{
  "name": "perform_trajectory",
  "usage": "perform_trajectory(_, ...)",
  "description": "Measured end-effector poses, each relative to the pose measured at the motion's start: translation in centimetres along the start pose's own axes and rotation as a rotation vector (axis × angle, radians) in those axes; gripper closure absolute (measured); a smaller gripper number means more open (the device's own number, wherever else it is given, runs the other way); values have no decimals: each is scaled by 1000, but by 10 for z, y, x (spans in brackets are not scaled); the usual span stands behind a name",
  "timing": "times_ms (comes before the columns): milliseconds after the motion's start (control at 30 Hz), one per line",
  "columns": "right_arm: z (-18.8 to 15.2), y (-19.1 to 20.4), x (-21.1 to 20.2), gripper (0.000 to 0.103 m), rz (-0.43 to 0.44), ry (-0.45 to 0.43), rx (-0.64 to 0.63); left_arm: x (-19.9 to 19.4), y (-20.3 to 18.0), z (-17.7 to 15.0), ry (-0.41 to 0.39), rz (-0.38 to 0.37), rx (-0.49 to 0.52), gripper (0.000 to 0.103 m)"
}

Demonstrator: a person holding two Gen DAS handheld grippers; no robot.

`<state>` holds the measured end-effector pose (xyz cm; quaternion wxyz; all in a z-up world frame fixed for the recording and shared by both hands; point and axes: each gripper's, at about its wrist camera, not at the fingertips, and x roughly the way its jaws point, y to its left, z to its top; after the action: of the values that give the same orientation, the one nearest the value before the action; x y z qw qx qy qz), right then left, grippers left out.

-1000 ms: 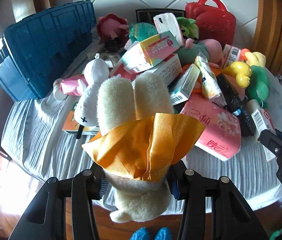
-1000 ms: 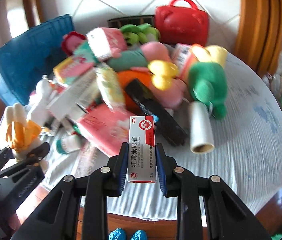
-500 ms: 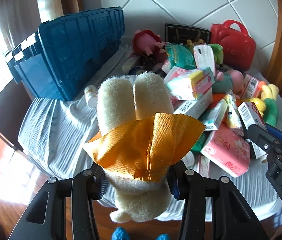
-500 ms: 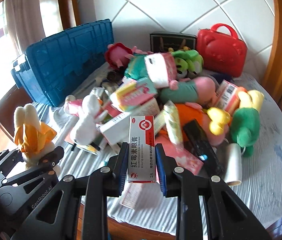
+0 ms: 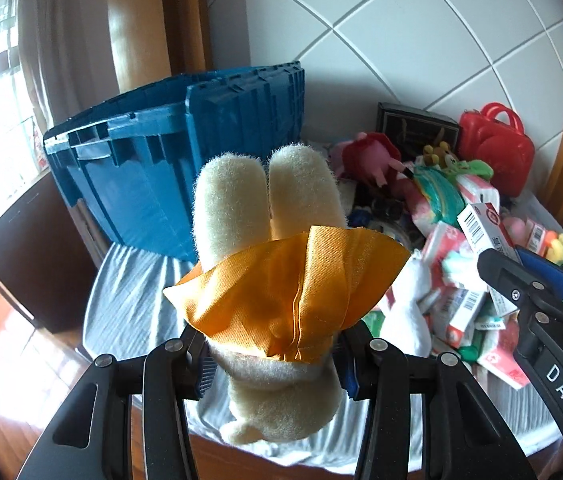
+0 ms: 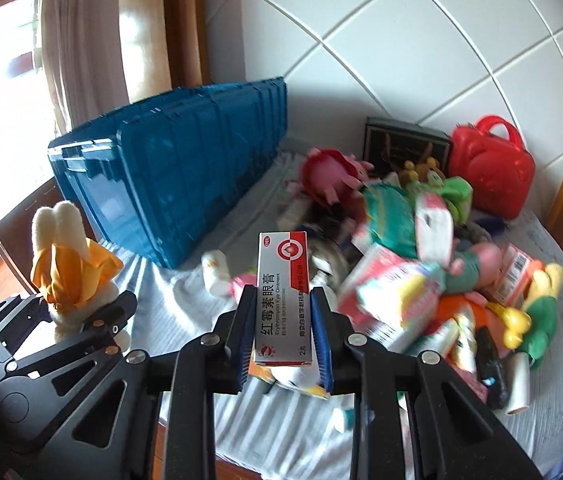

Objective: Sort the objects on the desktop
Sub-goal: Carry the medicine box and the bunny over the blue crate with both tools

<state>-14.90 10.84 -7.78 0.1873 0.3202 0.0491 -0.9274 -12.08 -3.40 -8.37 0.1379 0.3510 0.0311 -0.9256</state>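
- Above the near edge of the bench [image 6: 185, 292], two items are carried at once, one in each claw.
- In the left claw [image 5: 277, 360], a cream plush rabbit [image 5: 265, 208] with an orange cloth round it is pinched at the body, ears up, clear of the striped cover.
- In the right claw [image 6: 283, 338], a red-and-silver ointment box [image 6: 283, 280] is pinched upright between the blue pads, its printed face toward the camera.
- At the far left, the blue crate [image 6: 185, 176] is seen standing on the bench against the tiled wall; its opening cannot be made out from either view.
- To the right, the unsorted heap [image 6: 413, 264] is spread over the bench: soft toys, cartons and packets, with a red case [image 6: 489, 168] and a dark box [image 6: 401, 144] at the far side.
- The step in hand is judged to be transport: both picks are done and both loads are held facing the crate.
- Most of the sorting appears still to be done, given the size of the heap.
- Next, each load would need to be brought over the crate's rim, or wherever its group is kept, and only then released.
- Whether toy and box belong in the same place cannot be told.
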Motion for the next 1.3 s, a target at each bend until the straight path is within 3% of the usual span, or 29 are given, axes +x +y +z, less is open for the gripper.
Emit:
perform_trajectory(233, 50, 62, 15, 77, 53, -57, -57, 0, 60, 38, -65, 37, -52, 56)
perform_trajectory(600, 145, 108, 44, 77, 201, -200, -149, -1, 113, 115, -224, 178, -135, 56)
perform_trajectory(833, 198, 149, 75, 77, 277, -208, -194, 21, 158, 162, -237, 255, -158, 56)
perform_trajectory(1033, 229, 186, 109, 77, 259, -188, -182, 56, 202, 195, -211, 242, -156, 56)
perform_trajectory(1300, 267, 241, 167, 77, 135, -126, -125, 133, 256, 249, -131, 138, -69, 56)
